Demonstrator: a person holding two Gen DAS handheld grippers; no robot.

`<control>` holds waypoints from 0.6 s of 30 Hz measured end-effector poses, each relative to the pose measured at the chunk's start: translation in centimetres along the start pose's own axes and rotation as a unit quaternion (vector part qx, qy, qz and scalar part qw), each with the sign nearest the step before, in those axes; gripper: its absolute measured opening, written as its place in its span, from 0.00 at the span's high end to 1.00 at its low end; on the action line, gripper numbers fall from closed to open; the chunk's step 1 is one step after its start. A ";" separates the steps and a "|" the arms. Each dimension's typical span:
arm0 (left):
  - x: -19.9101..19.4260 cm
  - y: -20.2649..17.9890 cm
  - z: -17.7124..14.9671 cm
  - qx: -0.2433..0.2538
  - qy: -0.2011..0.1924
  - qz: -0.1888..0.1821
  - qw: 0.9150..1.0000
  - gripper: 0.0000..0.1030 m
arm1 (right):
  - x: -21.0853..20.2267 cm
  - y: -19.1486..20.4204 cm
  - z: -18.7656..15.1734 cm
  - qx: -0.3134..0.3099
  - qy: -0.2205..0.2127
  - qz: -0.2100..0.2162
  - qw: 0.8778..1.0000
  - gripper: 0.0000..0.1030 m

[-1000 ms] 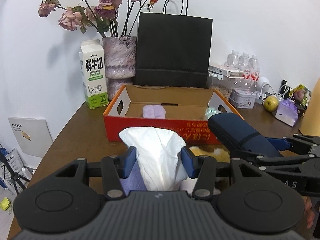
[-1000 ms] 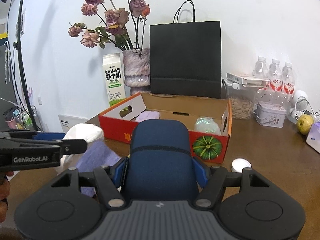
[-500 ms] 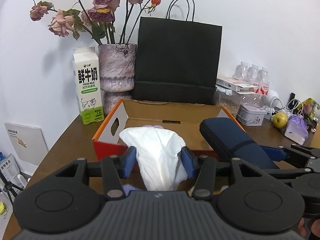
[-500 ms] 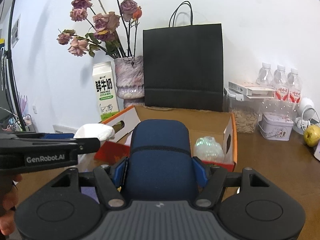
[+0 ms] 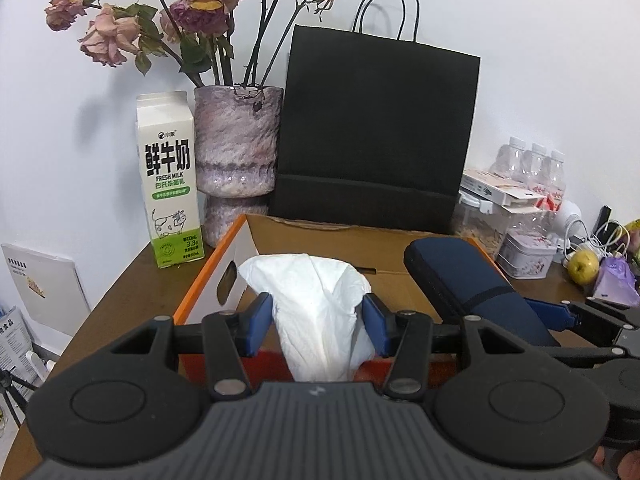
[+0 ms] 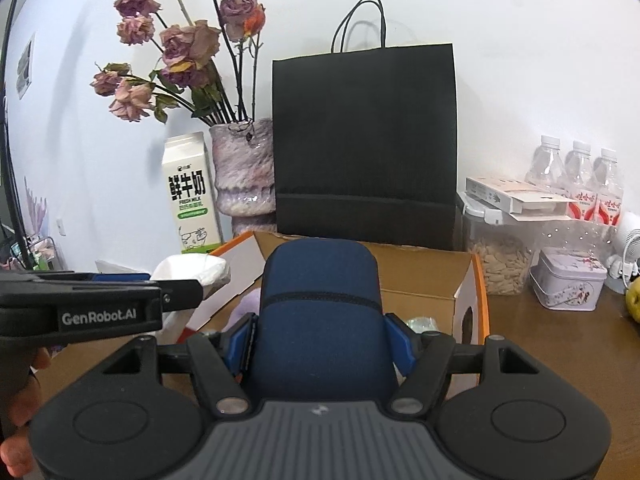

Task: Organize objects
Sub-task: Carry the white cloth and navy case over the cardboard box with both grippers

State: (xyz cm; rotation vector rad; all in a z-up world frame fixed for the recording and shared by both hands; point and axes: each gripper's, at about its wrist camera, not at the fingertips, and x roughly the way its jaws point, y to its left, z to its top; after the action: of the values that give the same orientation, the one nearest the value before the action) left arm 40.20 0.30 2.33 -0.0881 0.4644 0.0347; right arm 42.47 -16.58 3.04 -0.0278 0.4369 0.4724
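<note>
Nearest, item one: my left gripper (image 5: 316, 320), low centre of its frame, blue pads clamped on a white tissue pack (image 5: 316, 308); the pack's tissue tuft rises over the near wall of the box.

Item two: my right gripper (image 6: 318, 340), low centre of its view, jaws closed against the sides of a navy zip case (image 6: 320, 312), which juts forward over the box's open top.

Item three, mid-frame: orange cardboard box (image 5: 320, 240), the destination as I judge it. Already inside: a lilac item (image 6: 250, 306) and a shiny clear wrapper (image 6: 420, 324).

Item four, behind: milk carton (image 5: 170, 184), vase of dried roses (image 5: 238, 148), black paper bag (image 5: 376, 132). Right of frame: water bottles (image 6: 576, 180), seed jar (image 6: 500, 260), small tin (image 6: 568, 280), apple (image 5: 584, 266).

Status: both loads carried to the box, neither released; setting down and opening remain.

Obscured: box floor mostly hidden by the two held items; I cannot identify the lilac item; the tissue pack's lower body is cut off by the gripper housing.
</note>
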 end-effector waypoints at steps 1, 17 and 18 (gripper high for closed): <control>0.3 0.0 0.2 0.000 0.000 0.000 1.000 0.51 | 0.4 -0.1 0.2 -0.001 0.000 -0.001 1.000 0.36; 5.9 -0.4 2.6 -0.001 0.005 0.004 1.000 0.51 | 5.8 -1.8 2.1 -0.006 0.005 -0.008 1.000 0.35; 6.2 -0.4 2.7 -0.001 0.006 0.004 1.000 0.51 | 6.2 -1.9 2.1 -0.006 0.006 -0.009 1.000 0.35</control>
State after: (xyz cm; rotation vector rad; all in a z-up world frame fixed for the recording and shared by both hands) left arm 47.00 0.24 1.97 -0.0882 0.4758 0.0422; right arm 49.10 -15.37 2.28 -0.0468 0.4450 0.4576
